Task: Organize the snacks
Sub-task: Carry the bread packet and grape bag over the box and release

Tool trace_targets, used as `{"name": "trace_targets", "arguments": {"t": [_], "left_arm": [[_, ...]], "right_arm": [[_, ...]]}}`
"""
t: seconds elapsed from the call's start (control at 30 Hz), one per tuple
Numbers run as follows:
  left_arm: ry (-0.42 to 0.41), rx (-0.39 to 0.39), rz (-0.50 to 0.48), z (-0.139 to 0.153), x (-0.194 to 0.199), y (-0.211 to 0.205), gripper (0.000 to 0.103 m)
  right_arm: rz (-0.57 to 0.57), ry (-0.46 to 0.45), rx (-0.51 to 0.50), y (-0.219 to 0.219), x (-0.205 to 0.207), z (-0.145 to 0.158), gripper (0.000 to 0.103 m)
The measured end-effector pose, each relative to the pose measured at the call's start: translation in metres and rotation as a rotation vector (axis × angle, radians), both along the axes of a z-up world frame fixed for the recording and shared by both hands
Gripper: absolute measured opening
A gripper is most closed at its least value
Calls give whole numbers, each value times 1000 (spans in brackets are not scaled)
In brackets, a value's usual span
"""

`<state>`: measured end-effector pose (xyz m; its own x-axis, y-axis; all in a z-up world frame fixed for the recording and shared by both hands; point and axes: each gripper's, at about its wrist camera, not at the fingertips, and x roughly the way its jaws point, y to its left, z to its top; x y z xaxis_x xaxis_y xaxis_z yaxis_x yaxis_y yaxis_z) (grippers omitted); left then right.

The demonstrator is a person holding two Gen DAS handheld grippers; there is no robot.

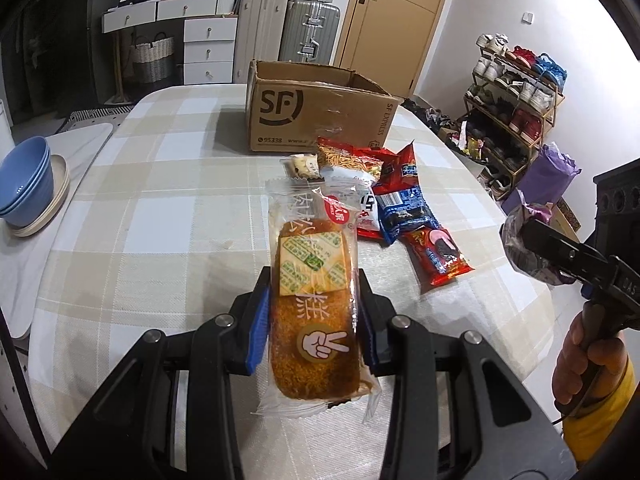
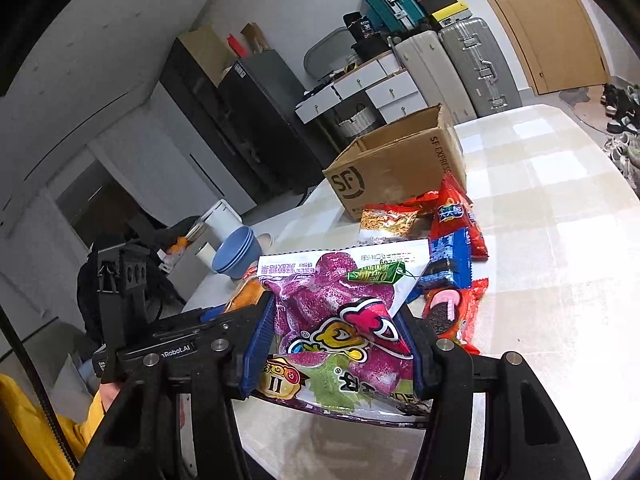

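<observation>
The left gripper [image 1: 314,320] has its blue-padded jaws pressed against both long sides of a wrapped cake [image 1: 314,308], squeezed as far in as the packet allows: a golden-brown, crumb-topped oblong in clear film, with a pale green-and-cream sachet lying across its upper half, white characters printed down the wrap and a round badge showing a two-finger hand sign near the bottom. It is held lengthwise above the near part of the table, its crimped top end pointing toward the far side. The right gripper [image 2: 338,344] has its jaws partly closed on a puffy purple snack bag [image 2: 344,320], glossy, printed with sugar-dusted purple lumps, a yellow-and-pink cartoon logo and a white strip of text along its top edge; the bag bulges between the pads and is lifted above the near edge of the table. In the left wrist view that same bag shows as a crumpled purple bundle at the right, in the black gripper held by a hand [image 1: 588,364] with a yellow sleeve. Beyond the jaws, the remaining snacks lie in a loose heap on the checked tablecloth [image 1: 160,208]: a blue cookie packet [image 1: 404,208], a red cookie packet [image 1: 438,258], a tall red bag [image 1: 402,168], a noodle-snack bag [image 1: 346,158] and a small pale wrapped sweet [image 1: 302,166]. Just past the heap stands an open cardboard box [image 1: 320,116] marked SF. At the far left of the table sit stacked blue bowls [image 1: 28,184] on pale plates.
</observation>
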<state>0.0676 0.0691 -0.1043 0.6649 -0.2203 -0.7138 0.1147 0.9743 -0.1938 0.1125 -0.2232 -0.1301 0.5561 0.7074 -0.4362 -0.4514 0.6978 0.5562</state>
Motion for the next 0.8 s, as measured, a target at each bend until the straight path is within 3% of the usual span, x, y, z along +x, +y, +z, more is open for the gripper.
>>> {"name": "trace_targets", "arguments": {"t": [0.4,0.8], "left_arm": [[-38,-42,-19,30,22,13,34],[-130,-49,-32,100,104,35,34]], "right_arm": [[-8,-75,8,-6,26,39,56],[19,-169,0,11,103,109,56]]}}
